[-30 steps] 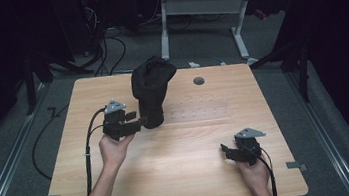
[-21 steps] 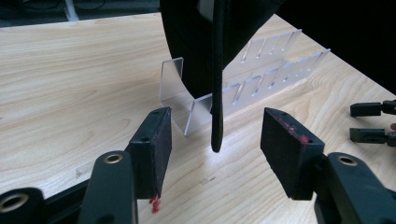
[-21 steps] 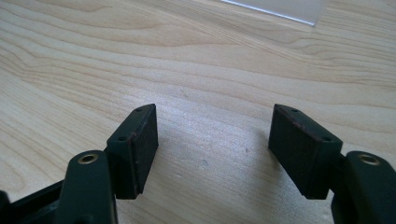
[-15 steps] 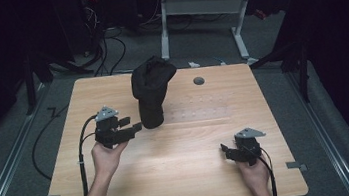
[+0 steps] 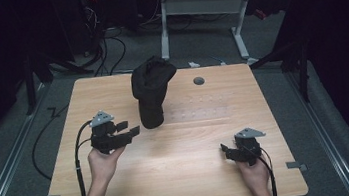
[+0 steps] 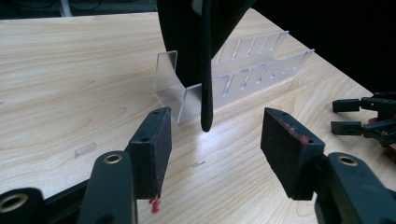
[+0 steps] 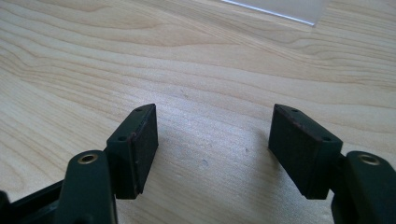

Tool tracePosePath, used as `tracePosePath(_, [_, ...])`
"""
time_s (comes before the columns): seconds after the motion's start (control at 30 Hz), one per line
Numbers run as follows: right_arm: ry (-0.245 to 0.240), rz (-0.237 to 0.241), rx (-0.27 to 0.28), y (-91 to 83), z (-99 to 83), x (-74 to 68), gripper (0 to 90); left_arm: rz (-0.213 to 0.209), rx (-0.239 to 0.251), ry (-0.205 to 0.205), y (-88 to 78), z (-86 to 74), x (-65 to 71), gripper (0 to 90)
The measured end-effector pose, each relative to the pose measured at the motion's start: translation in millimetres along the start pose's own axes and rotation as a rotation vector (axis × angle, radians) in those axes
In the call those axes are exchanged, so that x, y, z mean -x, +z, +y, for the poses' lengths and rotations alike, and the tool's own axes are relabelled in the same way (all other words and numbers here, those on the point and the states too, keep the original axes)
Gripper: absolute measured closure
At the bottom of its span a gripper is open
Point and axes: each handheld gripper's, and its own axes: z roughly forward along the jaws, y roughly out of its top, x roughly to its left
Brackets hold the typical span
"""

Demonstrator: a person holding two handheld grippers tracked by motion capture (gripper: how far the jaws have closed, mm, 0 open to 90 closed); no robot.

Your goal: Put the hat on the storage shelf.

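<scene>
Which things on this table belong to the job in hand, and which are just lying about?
In the job: black cap; clear slotted rack holding it; left tongs, open, nearest the cap.
Lying about: grey round disc; small clear block; right tongs, open over bare wood.

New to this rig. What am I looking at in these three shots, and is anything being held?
No robot here: a person holds a two-jaw tool in each hand at a wooden table. The high view looks down from above the person; the other two come from cameras riding on each tool, looking along its jaws. The left tool points at a black cap sitting on a clear slotted stand; its jaws have just been opening and stand apart, short of the cap, gripping nothing. The right tool rests low over bare wood, jaws open, holding nothing. A small round grey thing lies farther back.
</scene>
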Motion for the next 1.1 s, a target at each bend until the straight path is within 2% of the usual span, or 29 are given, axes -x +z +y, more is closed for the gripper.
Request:
tracePosePath(0.4, [0.001, -0.001, 0.000, 0.0, -0.1, -0.3, 33.1, 0.008, -0.021, 0.009, -9.8, -11.9, 3.5, 42.4])
tracePosePath(0.47, [-0.002, -0.001, 0.000, 0.0, 0.0, 0.0, 33.1, 0.021, -0.033, 0.023, -10.8, -14.0, 5.3, 41.7])
tracePosePath(0.67, [-0.006, -0.002, 0.001, 0.1, 0.0, 0.4, 33.1, 0.023, -0.062, 0.044, -12.4, -20.8, 9.0, 39.8])
tracePosePath(1.1, [-0.003, -0.002, 0.000, 0.0, 0.0, 0.1, 33.0, 0.029, -0.061, 0.013, -17.5, -36.9, 4.2, 40.1])
